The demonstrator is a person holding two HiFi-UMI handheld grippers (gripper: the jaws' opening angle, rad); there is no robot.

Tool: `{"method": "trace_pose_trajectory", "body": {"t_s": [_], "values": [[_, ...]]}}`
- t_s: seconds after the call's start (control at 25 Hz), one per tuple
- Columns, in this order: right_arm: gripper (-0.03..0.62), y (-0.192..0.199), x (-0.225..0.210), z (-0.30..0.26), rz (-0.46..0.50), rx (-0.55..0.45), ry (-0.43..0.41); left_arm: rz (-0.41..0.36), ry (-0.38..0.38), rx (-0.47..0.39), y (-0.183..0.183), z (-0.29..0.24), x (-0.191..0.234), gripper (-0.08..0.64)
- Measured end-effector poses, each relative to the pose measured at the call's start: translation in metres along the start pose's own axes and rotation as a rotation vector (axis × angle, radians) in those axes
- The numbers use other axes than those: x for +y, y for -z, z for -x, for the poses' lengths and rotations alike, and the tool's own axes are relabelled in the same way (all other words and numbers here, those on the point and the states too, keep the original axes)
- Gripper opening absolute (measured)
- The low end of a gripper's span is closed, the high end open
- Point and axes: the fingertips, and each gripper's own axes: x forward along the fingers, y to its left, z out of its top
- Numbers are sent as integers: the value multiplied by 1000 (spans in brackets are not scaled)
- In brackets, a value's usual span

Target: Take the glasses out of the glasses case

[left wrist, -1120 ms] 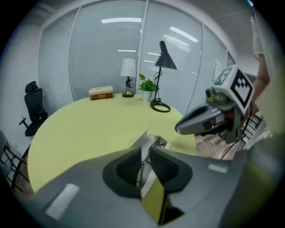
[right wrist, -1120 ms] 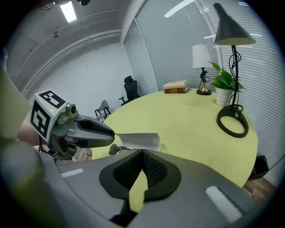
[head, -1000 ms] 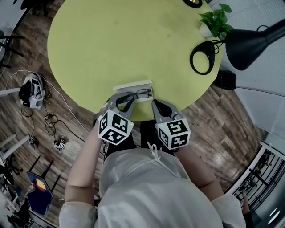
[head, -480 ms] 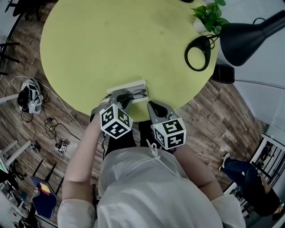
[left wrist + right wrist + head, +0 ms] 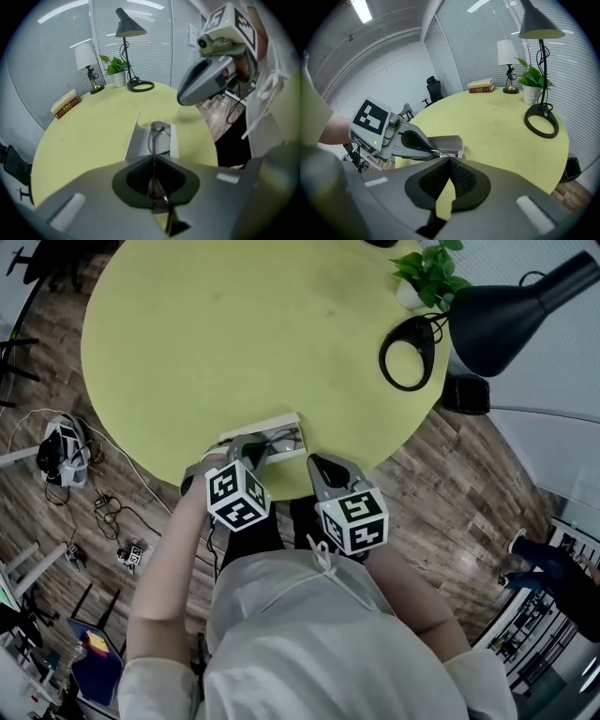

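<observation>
Pale case (image 5: 242, 431) open at near edge of table (image 5: 234, 334); glasses (image 5: 284, 439) inside, long axis along case. Left gripper (image 5: 248, 452) nearer, at case's left end, jaws pinching thin frame wire, probably a temple, too blurred to be sure. Right gripper (image 5: 317, 464) just beside case's right end, jaws together, empty. Lenses hard to make out.

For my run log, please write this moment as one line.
left tongs: shut on glasses | glasses: in open case | right tongs: shut, empty | case: at table edge
</observation>
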Motion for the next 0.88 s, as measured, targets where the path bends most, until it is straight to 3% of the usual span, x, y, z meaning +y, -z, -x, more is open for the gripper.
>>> {"method": "trace_pose_trajectory", "body": {"t_s": [0.48,0.88], "values": [[0,-10,6,14,29,-25,-8,-57,-46,-25,-11,28,3,17],[0,-29,20,27,55,-69,-17,25,-146,-152,-31,86,17,17]]}}
